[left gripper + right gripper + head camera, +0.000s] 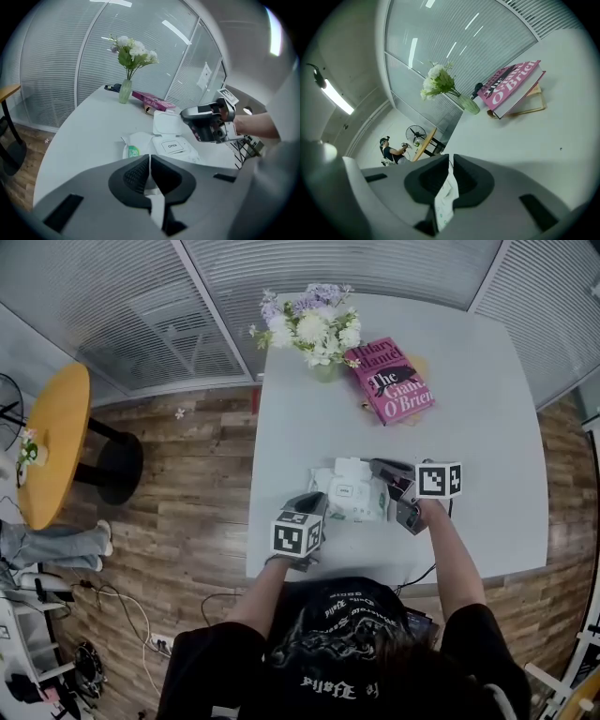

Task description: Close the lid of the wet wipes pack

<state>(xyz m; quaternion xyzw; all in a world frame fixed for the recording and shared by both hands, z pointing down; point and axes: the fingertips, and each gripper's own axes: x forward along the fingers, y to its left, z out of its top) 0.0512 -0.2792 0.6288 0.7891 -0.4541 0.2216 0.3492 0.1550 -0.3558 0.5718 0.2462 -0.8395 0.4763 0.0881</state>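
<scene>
The wet wipes pack [349,497] lies near the front of the white table [487,427], its white lid [352,468] swung open towards the far side. In the left gripper view the pack [140,151] shows an "OPEN" label [172,146], with the raised lid [166,124] behind it. My left gripper [319,502] is shut on the pack's near end, and white wrapper shows between its jaws [150,160]. My right gripper [379,467] hovers at the pack's right, beside the lid [184,114]. Its jaws [451,161] pinch a thin white flap [445,199] with green print.
A pink book [391,379] and a glass vase of flowers [314,329] stand at the table's far end. To the left, on the wooden floor, are a round wooden side table [56,442], a seated person's legs [56,545] and cables [122,610].
</scene>
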